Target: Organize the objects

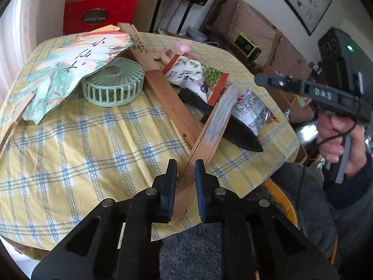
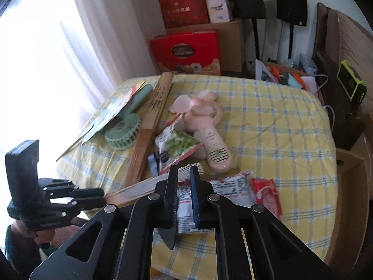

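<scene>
Fan (image 1: 205,137), folded, light, stiff, thin-slatted, pinched at both ends by left gripper (image 1: 185,182) and right gripper (image 2: 184,182) fingers.

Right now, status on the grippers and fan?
Left gripper shut on folded fan. Right gripper shut at its far end, grip unclear. Snack packs crowd underneath.

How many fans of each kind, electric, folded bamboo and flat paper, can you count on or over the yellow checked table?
Handheld electric fans (mint-green round plastic fan, pink plastic fan): 2
Folded bamboo fans (long brown fan, grey-edged fan): 2
Painted flat paper fan: 1
Total: 5
</scene>
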`<move>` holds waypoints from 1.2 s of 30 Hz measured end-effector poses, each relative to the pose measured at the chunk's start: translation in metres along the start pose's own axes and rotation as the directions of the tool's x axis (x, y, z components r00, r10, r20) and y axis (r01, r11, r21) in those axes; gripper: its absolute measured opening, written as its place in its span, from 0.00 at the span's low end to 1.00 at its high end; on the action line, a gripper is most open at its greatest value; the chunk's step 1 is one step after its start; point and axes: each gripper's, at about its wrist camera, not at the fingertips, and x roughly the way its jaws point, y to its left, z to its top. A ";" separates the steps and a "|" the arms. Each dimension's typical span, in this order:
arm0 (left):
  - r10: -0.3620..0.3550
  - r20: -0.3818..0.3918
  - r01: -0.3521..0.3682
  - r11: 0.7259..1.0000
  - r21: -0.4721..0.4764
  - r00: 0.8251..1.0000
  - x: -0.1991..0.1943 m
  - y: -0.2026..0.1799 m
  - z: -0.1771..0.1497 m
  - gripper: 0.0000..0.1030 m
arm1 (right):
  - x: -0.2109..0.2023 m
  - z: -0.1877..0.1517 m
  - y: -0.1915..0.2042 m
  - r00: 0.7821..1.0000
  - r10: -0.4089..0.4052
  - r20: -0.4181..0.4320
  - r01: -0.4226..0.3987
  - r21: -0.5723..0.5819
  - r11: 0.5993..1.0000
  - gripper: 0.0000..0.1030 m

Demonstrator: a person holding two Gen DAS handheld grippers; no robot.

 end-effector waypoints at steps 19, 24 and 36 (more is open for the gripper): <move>-0.032 0.014 0.033 0.999 -0.012 0.999 0.002 0.007 -0.003 0.18 | 0.066 0.008 -0.018 0.975 0.157 -0.157 -0.147 0.076 0.986 0.37; -0.034 0.018 0.035 0.999 -0.011 0.999 0.003 0.007 -0.001 0.19 | 0.060 0.006 -0.028 0.974 0.177 -0.138 -0.162 0.114 0.980 0.24; -0.060 0.037 0.060 0.998 -0.014 0.998 -0.001 0.006 0.001 0.47 | -0.018 -0.022 -0.017 0.986 0.160 -0.054 -0.154 0.106 0.982 0.18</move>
